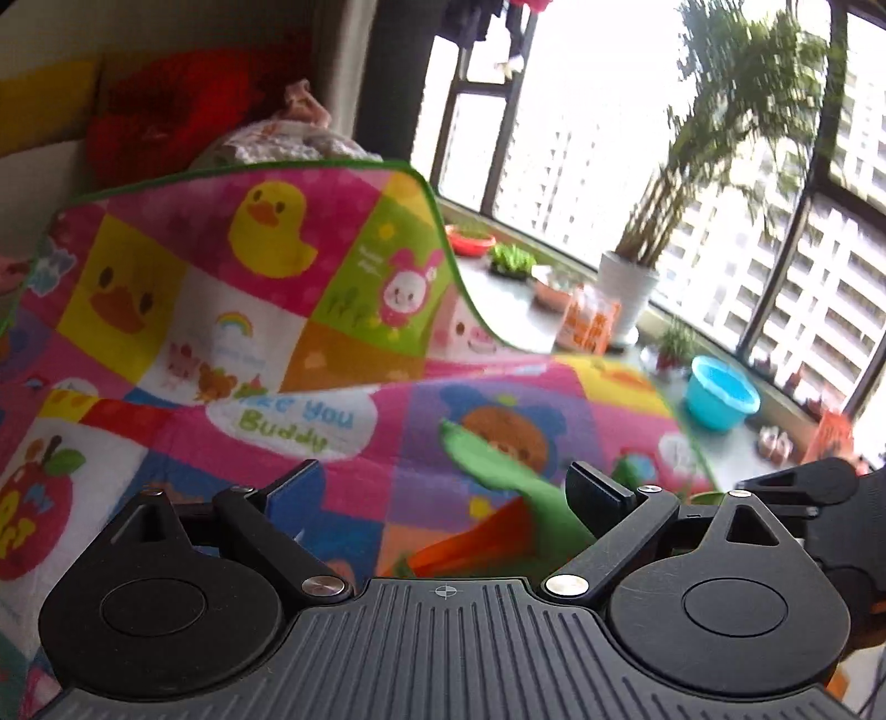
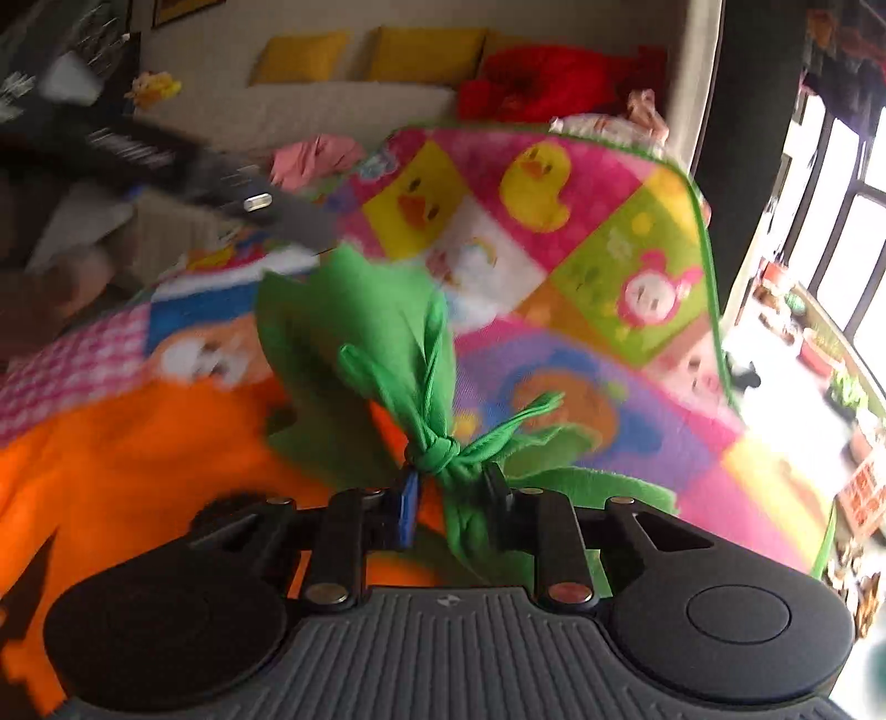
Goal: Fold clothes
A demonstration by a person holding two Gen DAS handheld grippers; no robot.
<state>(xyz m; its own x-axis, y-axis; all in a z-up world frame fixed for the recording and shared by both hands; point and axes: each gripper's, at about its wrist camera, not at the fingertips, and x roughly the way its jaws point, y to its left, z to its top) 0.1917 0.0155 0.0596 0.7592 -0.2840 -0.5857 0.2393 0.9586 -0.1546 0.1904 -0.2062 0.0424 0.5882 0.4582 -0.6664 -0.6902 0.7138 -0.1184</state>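
A cartoon-patterned blanket is spread before a sofa and balcony windows. The green cloth is pinched by the right gripper; the left gripper is held wide, empty.

Green cloth soft, matt; blanket seemingly fleecy.

This is a home living room in a high-rise flat. A cream sofa carries yellow cushions; just beside it lies a bright cartoon-patterned play blanket. Past the sofa, tall dark-framed windows face apartment towers, with a white-potted palm and blue plastic basin on the sill.
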